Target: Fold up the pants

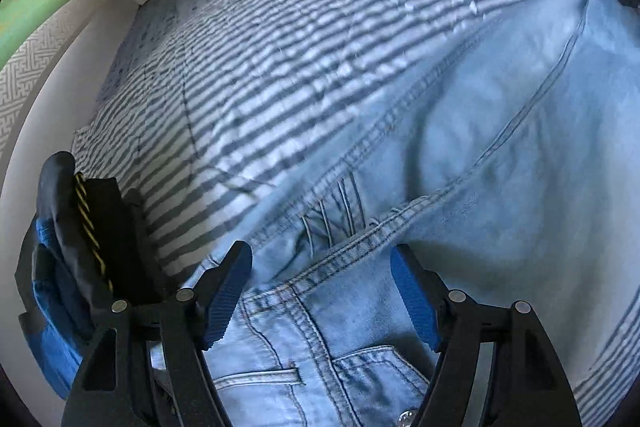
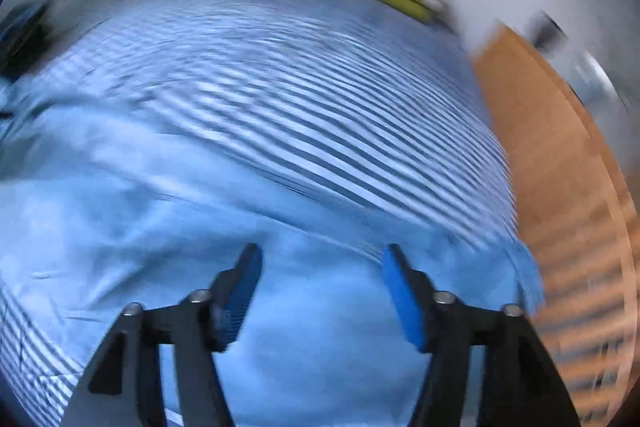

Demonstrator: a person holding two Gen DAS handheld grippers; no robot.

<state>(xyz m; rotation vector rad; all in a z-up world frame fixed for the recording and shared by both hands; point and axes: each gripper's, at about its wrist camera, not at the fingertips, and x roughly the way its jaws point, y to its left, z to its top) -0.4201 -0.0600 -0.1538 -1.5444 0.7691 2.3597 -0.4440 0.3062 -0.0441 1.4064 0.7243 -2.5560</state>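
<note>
The light-blue denim pants [image 1: 500, 147] lie spread on the striped bedcover [image 1: 260, 67], limp yet weighty, best pinched at the thick waistband seam [image 1: 340, 259] under the left gripper [image 1: 320, 291], while the right gripper [image 2: 320, 291] hovers over a leg, both wide open and empty.

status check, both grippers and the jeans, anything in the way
Left gripper open over the jeans waistband. Right gripper open above plain denim, view blurred. Jeans spread on striped bedding. Dark clothing pile off to the left, not blocking.

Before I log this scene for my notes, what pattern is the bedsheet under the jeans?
Blue and white stripes on the bedsheet, clearest in the left wrist view.
</note>
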